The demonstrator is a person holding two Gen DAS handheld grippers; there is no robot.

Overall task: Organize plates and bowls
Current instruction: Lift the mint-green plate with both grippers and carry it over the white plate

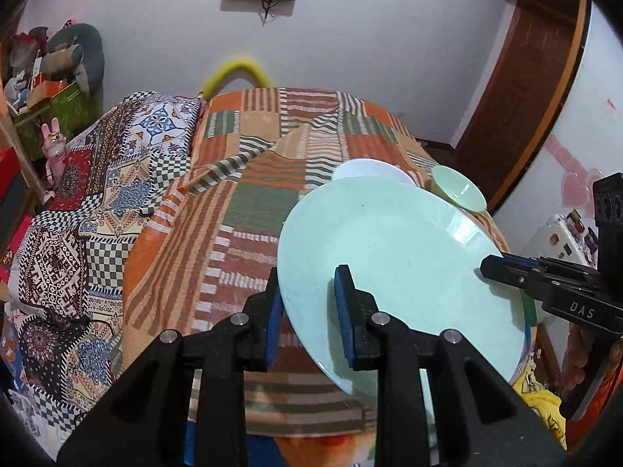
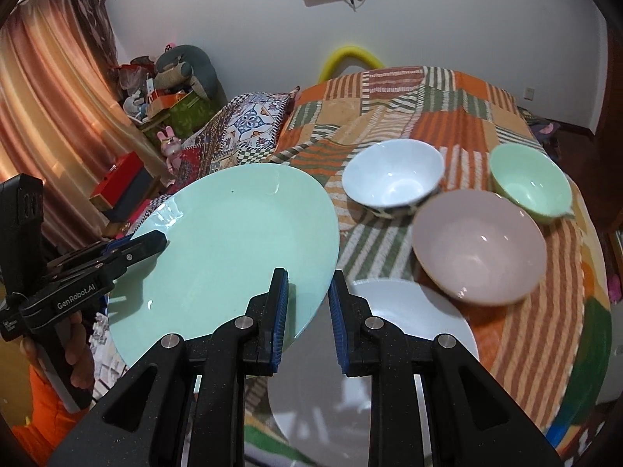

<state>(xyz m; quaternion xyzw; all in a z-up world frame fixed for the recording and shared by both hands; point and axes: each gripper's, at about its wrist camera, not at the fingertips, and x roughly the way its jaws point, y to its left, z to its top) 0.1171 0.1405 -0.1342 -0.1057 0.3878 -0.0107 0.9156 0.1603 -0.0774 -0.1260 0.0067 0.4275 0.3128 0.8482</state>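
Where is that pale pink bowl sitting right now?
In the right wrist view, the pale pink bowl sits on the patchwork bedspread, right of centre, between the white bowl and the green bowl, just behind the white plate.
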